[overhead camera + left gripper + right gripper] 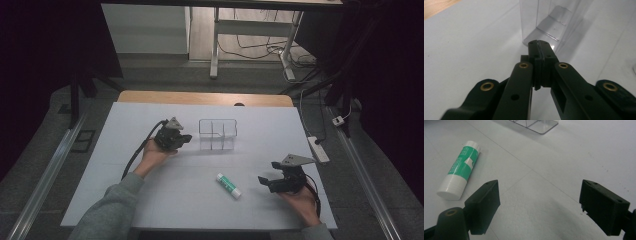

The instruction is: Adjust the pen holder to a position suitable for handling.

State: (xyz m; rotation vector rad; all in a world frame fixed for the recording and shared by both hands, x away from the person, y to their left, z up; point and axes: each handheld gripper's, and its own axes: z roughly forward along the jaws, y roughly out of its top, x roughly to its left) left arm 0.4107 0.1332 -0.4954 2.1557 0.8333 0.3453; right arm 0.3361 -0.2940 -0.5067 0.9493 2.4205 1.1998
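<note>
- You are holding your left gripper (186, 138) with its two black jaws pressed flat together and nothing between them; the left gripper view shows the pads meeting at the tip.
- That closed tip is pointing at the clear plastic divided organiser box (217, 134), sitting just beside its near wall (549, 22) on the white table cover (165, 195); whether it is touching the plastic you cannot tell.
- You are keeping your right gripper (265, 182) spread wide apart and empty, with bare white cover between its pads (485, 205).
- The white glue stick with the green label (228, 185) is lying on its side on the cover, just to the left of the right gripper's jaws and apart from them (461, 170).
- The glue stick is resting in front of the organiser box, nearer to you, and well apart from the left gripper.
</note>
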